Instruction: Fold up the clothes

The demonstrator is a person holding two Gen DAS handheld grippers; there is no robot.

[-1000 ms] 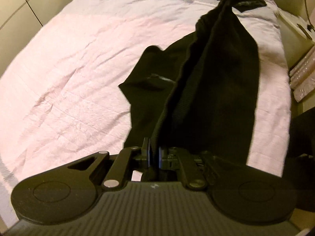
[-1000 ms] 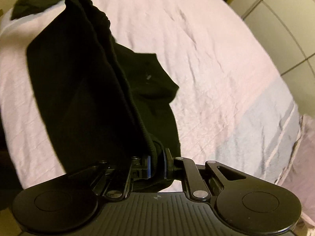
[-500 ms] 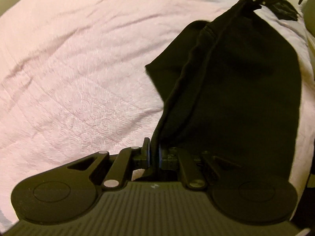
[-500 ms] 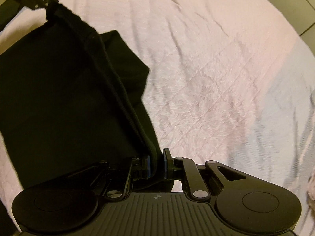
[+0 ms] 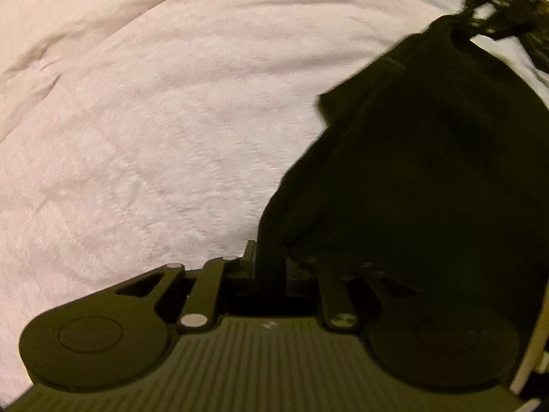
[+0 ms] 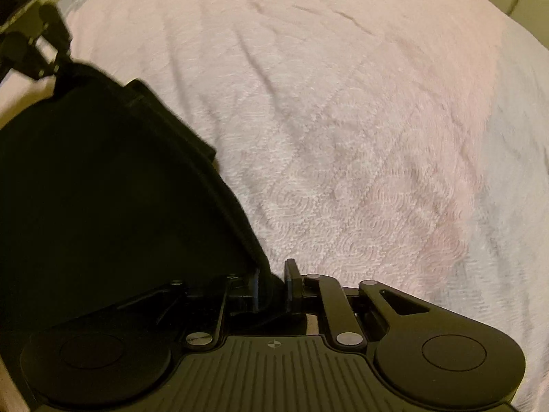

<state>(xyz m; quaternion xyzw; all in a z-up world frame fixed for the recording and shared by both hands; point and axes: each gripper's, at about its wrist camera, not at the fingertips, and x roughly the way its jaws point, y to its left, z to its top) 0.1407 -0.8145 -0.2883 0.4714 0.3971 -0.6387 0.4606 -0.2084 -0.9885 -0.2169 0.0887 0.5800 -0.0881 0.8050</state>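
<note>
Black cloth fills the right half of your left wrist view: a dark garment whose edge runs down into your left tool, where the two fingers are pressed together on a bunched fold of it. From that pinch the garment rises toward the upper right of the frame, where your right tool shows as a blurred dark shape gripping the far corner. Pale pink bedspread takes up the left and centre of that view, wrinkled and quilted with a faint swirl pattern. In your right wrist view the garment sits in the left half of the frame, with its thick folded edge running diagonally down to your right tool, whose fingers are closed on it at the lower centre. Your left tool appears in the upper left of that frame, holding the other end of the garment. The bedspread spreads over the centre and right, turning to a paler, bluish band at the far right edge. The garment hangs stretched between your two tools; whether its lower part touches the bed, you cannot tell from these views.
</note>
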